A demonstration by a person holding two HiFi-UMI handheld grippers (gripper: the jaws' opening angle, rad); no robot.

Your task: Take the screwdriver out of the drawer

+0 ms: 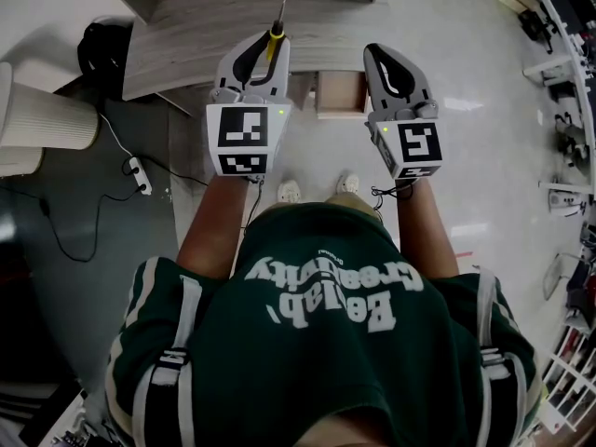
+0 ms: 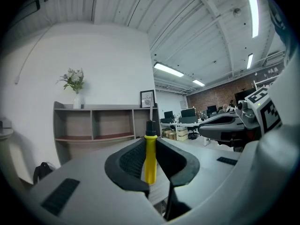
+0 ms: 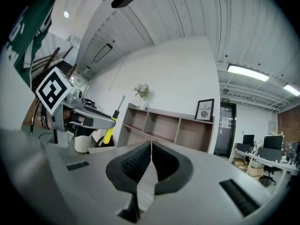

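A screwdriver (image 1: 276,33) with a yellow handle and a black collar stands upright between the pads of my left gripper (image 1: 265,52), its metal shaft pointing up and away from me. The left gripper view shows the handle (image 2: 150,159) clamped in the middle of the jaws. My right gripper (image 1: 387,63) is level beside it on the right, shut with nothing between its pads (image 3: 140,162). From the right gripper view, the left gripper (image 3: 89,119) and the yellow handle (image 3: 108,134) appear at the left. A wooden drawer (image 1: 340,92) juts out from under the desk (image 1: 186,40), between the two grippers.
An open wooden shelf unit (image 2: 98,125) with a vase of flowers (image 2: 74,86) and a framed picture (image 2: 147,99) stands ahead. A white ribbed cylinder (image 1: 42,119), a black bag (image 1: 102,45) and a power strip with cables (image 1: 140,175) lie on the floor at left. Racks (image 1: 568,110) line the right.
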